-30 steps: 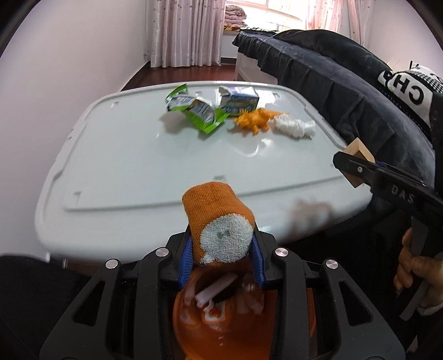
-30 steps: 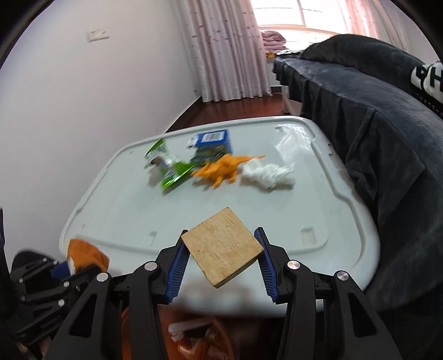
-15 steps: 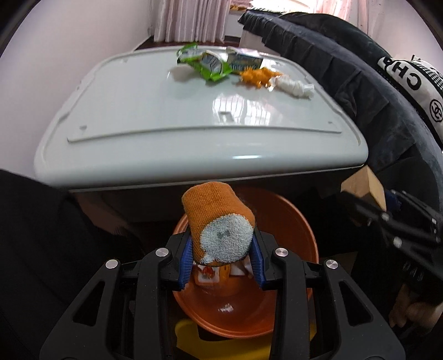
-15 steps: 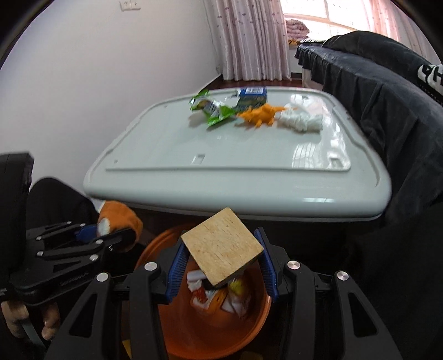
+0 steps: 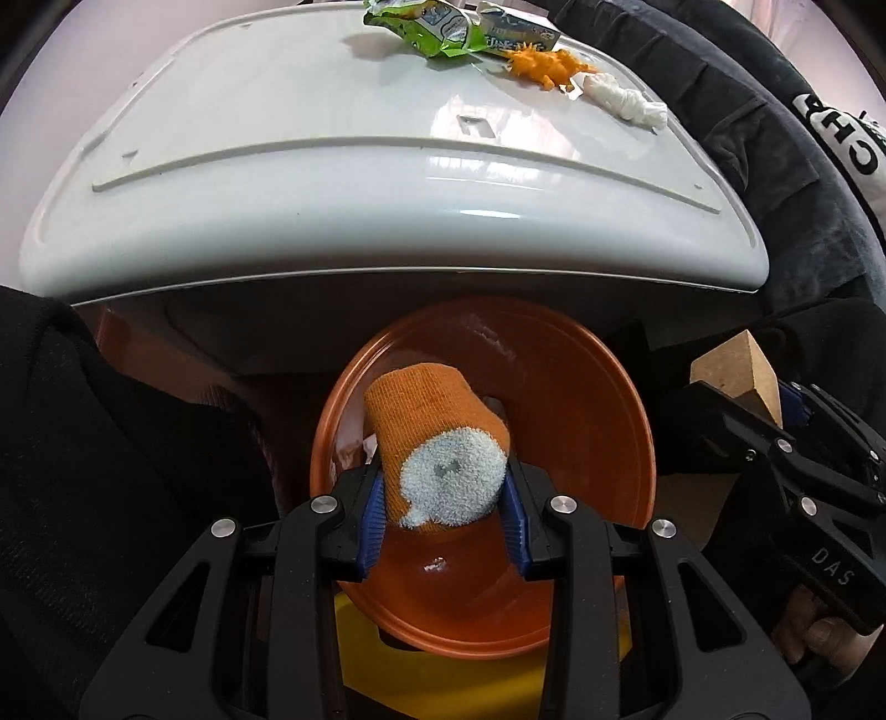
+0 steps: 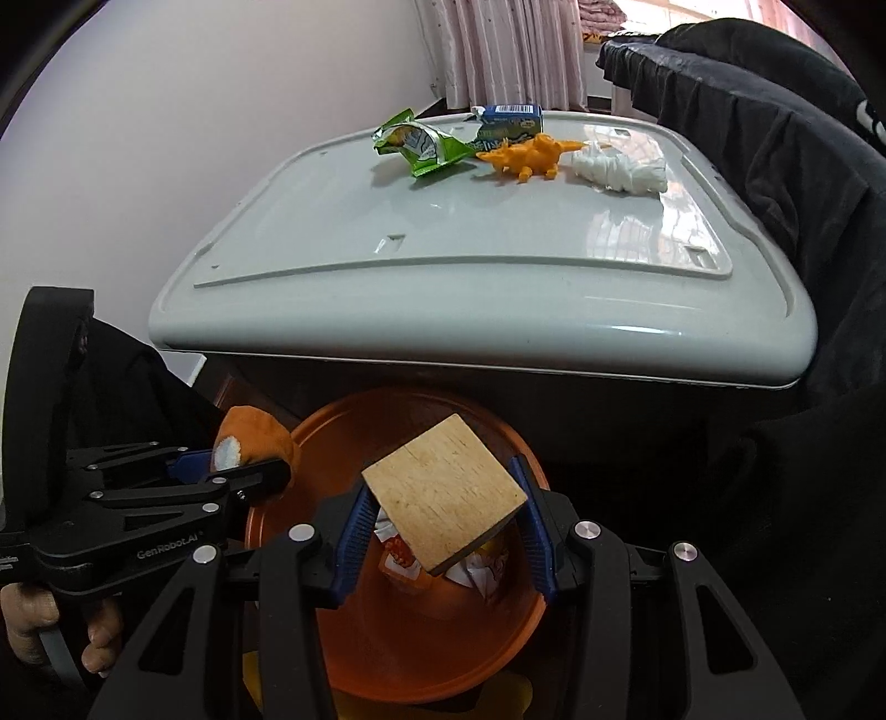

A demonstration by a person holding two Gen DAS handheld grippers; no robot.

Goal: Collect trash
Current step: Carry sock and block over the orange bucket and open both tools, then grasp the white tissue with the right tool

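Observation:
My left gripper (image 5: 443,498) is shut on an orange sock (image 5: 437,437) with a white toe, held over the orange bin (image 5: 581,387) below the table's front edge. My right gripper (image 6: 443,526) is shut on a wooden block (image 6: 440,493), also above the orange bin (image 6: 343,443), which holds several wrappers. The sock and left gripper show at the left of the right wrist view (image 6: 249,446). The block shows at the right of the left wrist view (image 5: 731,371). On the white table (image 6: 470,232) lie a green wrapper (image 6: 421,144), a blue carton (image 6: 506,122), an orange toy dinosaur (image 6: 526,155) and a white crumpled tissue (image 6: 620,169).
A dark sofa (image 6: 775,138) runs along the table's right side. A white wall (image 6: 166,111) stands to the left. A yellow object (image 5: 443,664) lies under the bin. Curtains (image 6: 509,50) hang at the far end.
Both grippers have dropped from table height to below the table's front edge, over the orange bin. Each still holds its item.

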